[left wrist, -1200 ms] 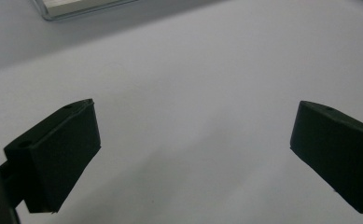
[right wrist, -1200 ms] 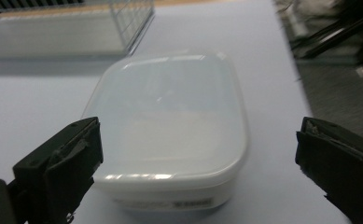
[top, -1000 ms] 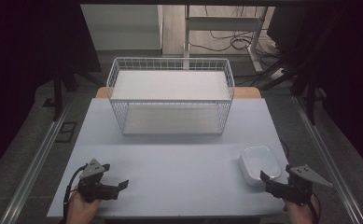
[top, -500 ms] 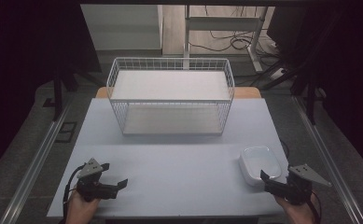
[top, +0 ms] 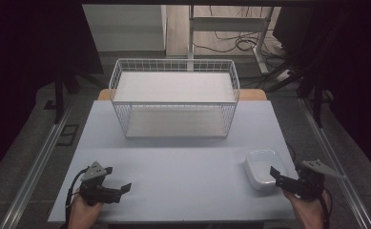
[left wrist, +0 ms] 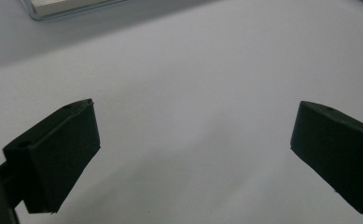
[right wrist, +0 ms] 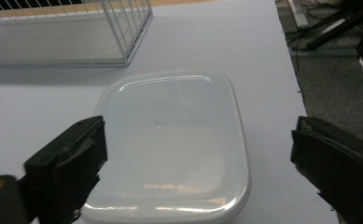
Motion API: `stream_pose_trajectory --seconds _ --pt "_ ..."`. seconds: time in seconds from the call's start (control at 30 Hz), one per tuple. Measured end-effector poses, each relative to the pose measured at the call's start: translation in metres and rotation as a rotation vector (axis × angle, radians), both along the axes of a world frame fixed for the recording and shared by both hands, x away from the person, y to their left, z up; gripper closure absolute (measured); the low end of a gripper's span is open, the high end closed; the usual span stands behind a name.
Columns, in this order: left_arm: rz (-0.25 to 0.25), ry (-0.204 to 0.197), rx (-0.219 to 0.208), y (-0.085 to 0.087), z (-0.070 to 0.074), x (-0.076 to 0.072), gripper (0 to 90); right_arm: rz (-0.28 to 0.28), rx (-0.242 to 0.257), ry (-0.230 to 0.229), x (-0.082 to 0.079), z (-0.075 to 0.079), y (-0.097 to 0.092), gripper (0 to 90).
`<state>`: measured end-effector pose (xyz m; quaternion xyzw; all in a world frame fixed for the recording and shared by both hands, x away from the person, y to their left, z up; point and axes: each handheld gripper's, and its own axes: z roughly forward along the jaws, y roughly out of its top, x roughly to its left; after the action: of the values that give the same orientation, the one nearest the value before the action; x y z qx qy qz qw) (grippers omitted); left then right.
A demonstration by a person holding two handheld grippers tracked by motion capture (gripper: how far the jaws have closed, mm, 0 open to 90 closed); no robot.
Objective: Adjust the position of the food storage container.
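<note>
Work in hand: the right gripper (top: 274, 175) approaches a white lidded container (top: 264, 168) at the right near corner of the table (top: 183, 157). Judged from the layout, the container is to be picked up, possibly for the wire basket (top: 174, 98).

Container position: flat on the table, lid on, well apart from the wire basket, which stands at the table's far middle. In the right gripper view the container (right wrist: 170, 144) lies directly ahead of the jaws, between their lines.

Right gripper state: jaws spread wide, one on each side of the container's near end. They have just been closing slightly. The pads do not yet press on the container; nothing is gripped.

Left gripper state: the left gripper (top: 121, 188) sits low over the left near part of the table, jaws wide apart, with bare tabletop between them in the left gripper view (left wrist: 193, 154). It holds nothing.

Wire basket content: none seen inside it.

Progress: early stage. The approach is nearly complete; the grasp is not yet made.

Remaining: close the jaws on the container, lift it, carry it to its destination, release.

Caution: the lid looks smooth and rounded; a grip on the rim may slip.
</note>
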<state>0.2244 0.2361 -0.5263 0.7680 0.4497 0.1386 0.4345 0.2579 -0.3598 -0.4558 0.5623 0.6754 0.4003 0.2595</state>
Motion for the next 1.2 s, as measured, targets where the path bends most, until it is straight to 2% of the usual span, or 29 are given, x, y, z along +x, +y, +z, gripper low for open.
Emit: stream_pose_trajectory --seconds 0.1,0.2,0.27,0.33,0.4,0.47,0.6,0.63,0.67,0.77,0.8,0.9,0.93,1.2 --pt "0.006 0.0 -0.004 0.001 0.0 0.0 0.8 -0.022 -0.028 -0.012 0.006 0.003 -0.004 22.8" --pt "0.011 0.001 -0.007 0.002 0.0 0.0 0.8 0.011 -0.07 -0.008 0.014 0.007 -0.006 43.5" --pt "0.013 0.003 -0.009 0.002 0.0 0.0 0.8 0.032 -0.074 -0.009 0.018 0.009 -0.007 53.9" --pt "0.01 0.005 -0.01 0.001 0.0 0.0 0.8 0.055 -0.08 0.002 0.024 0.01 -0.008 69.4" --pt "0.007 0.008 -0.007 0.001 -0.001 0.001 0.8 0.061 -0.099 0.009 0.029 0.011 -0.009 81.0" --pt "0.007 0.012 -0.003 0.001 -0.001 0.001 0.9 0.059 -0.11 0.011 0.032 0.01 -0.009 87.8" --pt "0.005 0.017 -0.003 0.001 -0.001 0.001 0.9 0.011 -0.142 0.062 0.039 0.002 -0.01 89.5" --pt "0.005 0.017 -0.003 0.001 -0.001 0.001 0.9 0.011 -0.142 0.062 0.039 0.002 -0.01 89.5" --pt "0.006 0.023 0.002 0.0 -0.002 0.002 0.9 -0.012 -0.155 0.077 0.041 -0.003 -0.013 89.5" --pt "0.005 0.027 0.005 -0.001 -0.002 0.002 1.0 -0.018 -0.125 0.092 0.043 -0.007 -0.017 89.6" --pt "0.002 0.031 0.005 -0.001 -0.002 0.002 1.1 -0.021 -0.095 0.096 0.044 -0.008 -0.019 89.6" --pt "-0.002 0.035 0.006 -0.002 -0.003 0.003 1.1 -0.022 -0.091 0.099 0.045 -0.008 -0.019 89.6" --pt "-0.008 0.039 0.003 -0.003 -0.003 0.002 1.2 -0.009 -0.071 0.103 0.045 -0.009 -0.015 89.6" --pt "-0.016 0.042 0.01 -0.004 -0.003 0.003 1.4 0.077 -0.066 0.108 0.047 -0.012 0.011 89.6"
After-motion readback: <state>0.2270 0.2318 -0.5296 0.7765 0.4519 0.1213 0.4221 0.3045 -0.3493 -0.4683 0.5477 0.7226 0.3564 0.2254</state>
